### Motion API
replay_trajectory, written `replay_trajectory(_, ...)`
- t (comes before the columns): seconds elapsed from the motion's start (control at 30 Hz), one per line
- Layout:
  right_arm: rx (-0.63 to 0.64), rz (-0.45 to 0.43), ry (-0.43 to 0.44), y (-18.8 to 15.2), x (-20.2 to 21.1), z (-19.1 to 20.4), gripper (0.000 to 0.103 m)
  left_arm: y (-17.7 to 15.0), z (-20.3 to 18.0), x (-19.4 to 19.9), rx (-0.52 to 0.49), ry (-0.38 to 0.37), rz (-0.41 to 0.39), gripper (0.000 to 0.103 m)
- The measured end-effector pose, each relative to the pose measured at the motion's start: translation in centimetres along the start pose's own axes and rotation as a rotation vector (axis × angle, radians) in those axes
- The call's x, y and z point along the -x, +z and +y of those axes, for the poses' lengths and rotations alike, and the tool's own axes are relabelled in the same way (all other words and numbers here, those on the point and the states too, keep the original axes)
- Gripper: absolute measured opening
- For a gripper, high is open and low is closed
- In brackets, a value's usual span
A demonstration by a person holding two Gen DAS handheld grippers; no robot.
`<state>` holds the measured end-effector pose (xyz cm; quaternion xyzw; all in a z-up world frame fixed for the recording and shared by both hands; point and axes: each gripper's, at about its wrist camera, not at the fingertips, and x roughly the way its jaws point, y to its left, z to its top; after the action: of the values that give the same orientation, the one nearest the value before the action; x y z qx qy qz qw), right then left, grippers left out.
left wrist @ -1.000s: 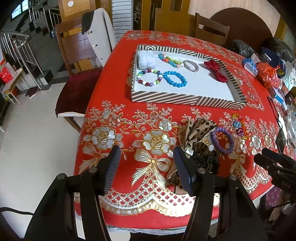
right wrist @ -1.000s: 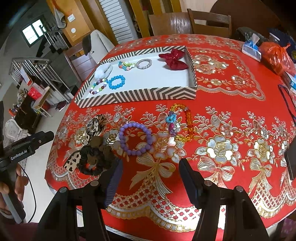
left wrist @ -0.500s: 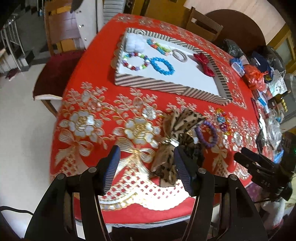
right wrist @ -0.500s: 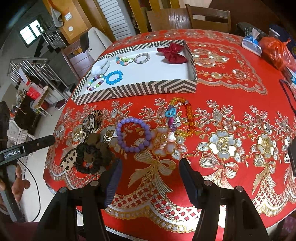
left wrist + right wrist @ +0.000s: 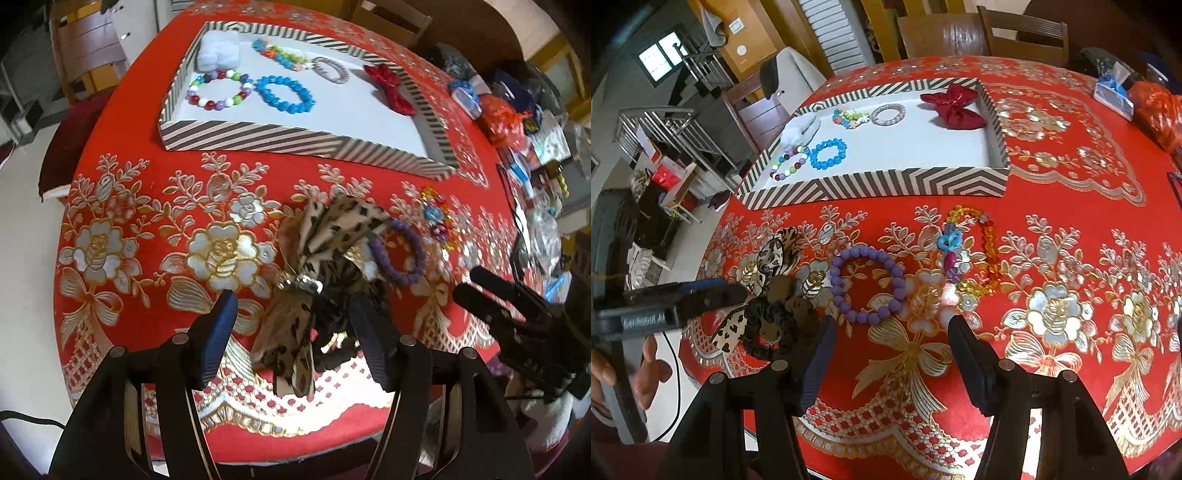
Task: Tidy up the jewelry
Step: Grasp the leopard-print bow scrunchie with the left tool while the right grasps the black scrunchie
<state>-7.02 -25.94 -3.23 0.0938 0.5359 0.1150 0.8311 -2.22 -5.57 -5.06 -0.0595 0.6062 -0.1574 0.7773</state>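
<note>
Tray (image 5: 295,138), shallow rectangular box with black-and-white striped walls and plain white floor, on a table (image 5: 1071,206) under red cloth with raised gold-and-silver flowers and bows. In the tray: multicolour round-bead bracelet (image 5: 219,90), faceted turquoise bracelet (image 5: 286,94), small flower-bead bracelet (image 5: 280,55), silver ribbed ring bracelet (image 5: 331,69), crumpled red satin bow (image 5: 389,88), white fluffy puff (image 5: 218,51).

On the cloth near the front edge: leopard-print fabric bow (image 5: 328,229) with metal clip, touching a dark ruffled scrunchie (image 5: 775,325); matte purple bead bracelet (image 5: 868,284) just beside; amber and coloured glass-bead strand (image 5: 975,251) further right.

Left gripper (image 5: 295,339): ribbed fingers spread apart, flanking the bow's lower tail and scrunchie. Right gripper (image 5: 890,354): fingers apart, empty, near the purple bracelet.
</note>
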Motion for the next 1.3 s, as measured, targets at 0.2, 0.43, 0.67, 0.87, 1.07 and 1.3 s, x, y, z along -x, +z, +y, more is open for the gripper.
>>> replay_trajectory(0.2,0.071,0.024,0.159,-0.3,-0.6,2.9,0.056,1.3,1.2,-0.3,0.042,0.028,-0.008,0.063)
replay_trajectory(0.43,0.132,0.050,0.173,-1.8,-2.6,5.9,0.043,1.6,2.1,-0.3,0.082,0.037,-0.010,0.063)
replay_trajectory(0.67,0.151,0.019,0.162,-1.9,-4.8,6.7,0.038,1.4,2.0,-0.5,0.085,0.047,0.000,0.063)
replay_trajectory(0.87,0.078,0.011,0.159,-2.5,-3.7,4.5,0.011,1.2,1.6,-0.9,0.069,0.058,0.014,0.063)
replay_trajectory(1.07,0.029,-0.009,0.115,-2.8,-1.8,1.6,0.010,1.3,0.7,-1.7,0.046,0.056,0.030,0.063)
replay_trajectory(1.3,-0.026,-0.009,0.073,-3.4,-0.5,-1.0,0.010,1.3,-1.0,-2.7,-0.010,0.066,0.039,0.063)
